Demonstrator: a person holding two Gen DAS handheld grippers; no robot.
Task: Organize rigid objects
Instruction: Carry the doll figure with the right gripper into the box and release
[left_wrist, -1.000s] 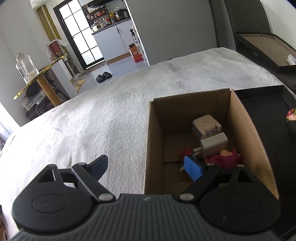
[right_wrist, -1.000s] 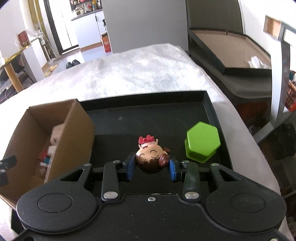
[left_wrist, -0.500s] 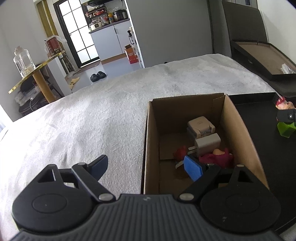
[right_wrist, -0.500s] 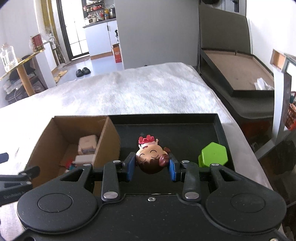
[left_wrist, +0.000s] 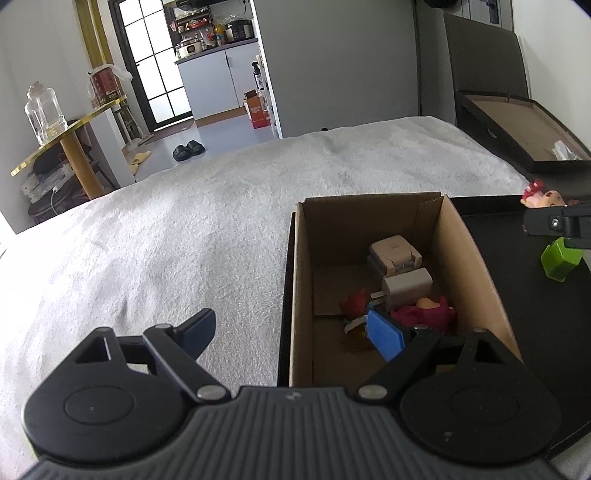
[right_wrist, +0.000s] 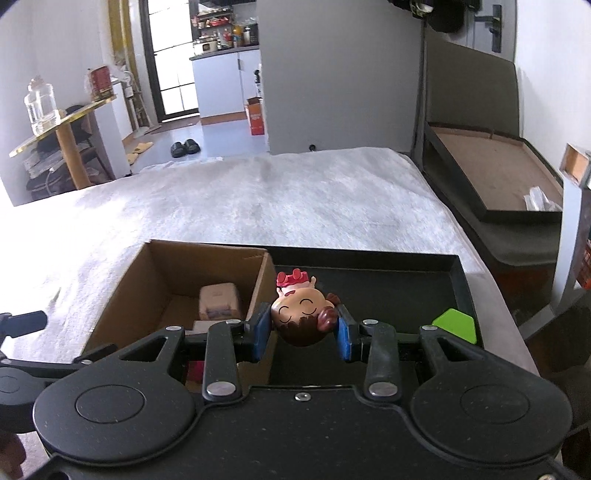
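Note:
My right gripper (right_wrist: 301, 332) is shut on a small cartoon figurine (right_wrist: 301, 317) with a brown head and red crown, held above the right wall of an open cardboard box (right_wrist: 122, 288). The figurine also shows in the left wrist view (left_wrist: 543, 195). The box (left_wrist: 476, 266) holds white chargers (left_wrist: 406, 282), a beige cube (left_wrist: 393, 251) and pink and red toys (left_wrist: 424, 314). My left gripper (left_wrist: 291, 330) is open and empty, straddling the box's near left wall. A green hexagonal block (right_wrist: 456, 325) lies on the black tray (right_wrist: 369, 254).
The box and tray sit on a bed with a white fuzzy cover (left_wrist: 184, 229). A dark bed frame with open storage (right_wrist: 498, 177) stands to the right. A gold side table with a glass jar (left_wrist: 44, 110) stands at the far left.
My right gripper has carried the figurine up and leftward from over the tray to the box's right wall. The left gripper has stayed open at the box's near edge.

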